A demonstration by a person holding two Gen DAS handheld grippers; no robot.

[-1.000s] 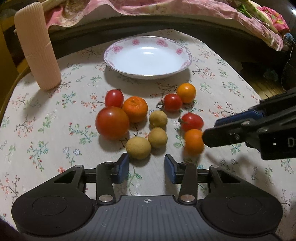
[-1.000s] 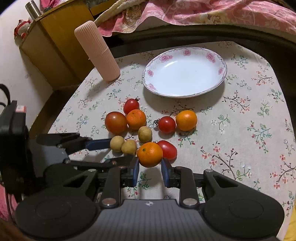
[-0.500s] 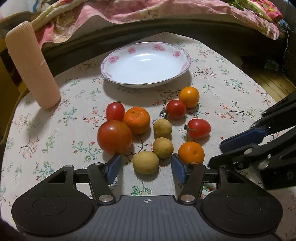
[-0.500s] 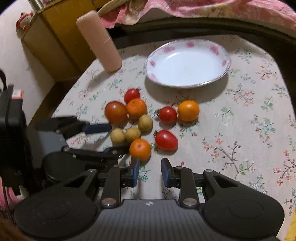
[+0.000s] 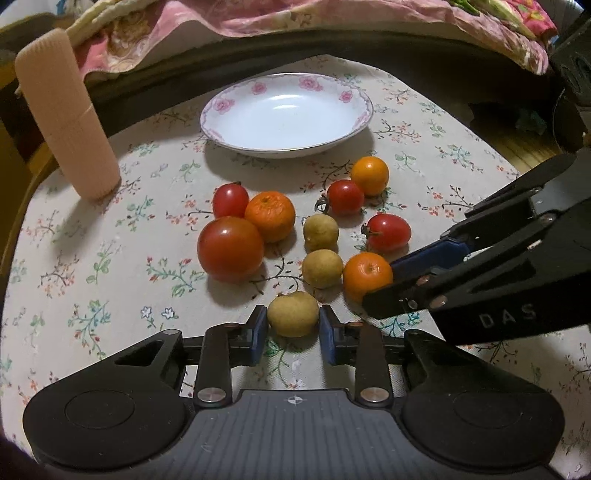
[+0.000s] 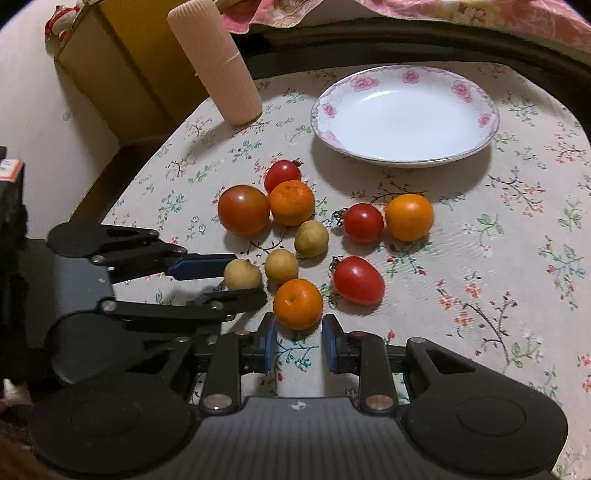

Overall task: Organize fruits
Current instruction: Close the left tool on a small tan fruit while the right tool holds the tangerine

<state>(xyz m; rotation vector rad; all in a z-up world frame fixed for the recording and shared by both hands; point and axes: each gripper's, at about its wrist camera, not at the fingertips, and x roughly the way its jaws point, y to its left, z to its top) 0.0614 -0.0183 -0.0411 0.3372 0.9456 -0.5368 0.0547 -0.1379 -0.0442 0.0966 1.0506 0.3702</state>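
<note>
The left gripper [image 5: 293,325] has just been closing and pinches a longan [image 5: 293,314]. At its 2 o'clock, the right gripper [image 6: 298,334], pressed together, stands just short of a tangerine [image 6: 297,303], its pads clear of it.

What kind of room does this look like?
Probably a home bedroom or living space: a round table under a floral tablecloth, a white flower-rimmed china plate, and a pink floral quilt on furniture behind it.
</note>
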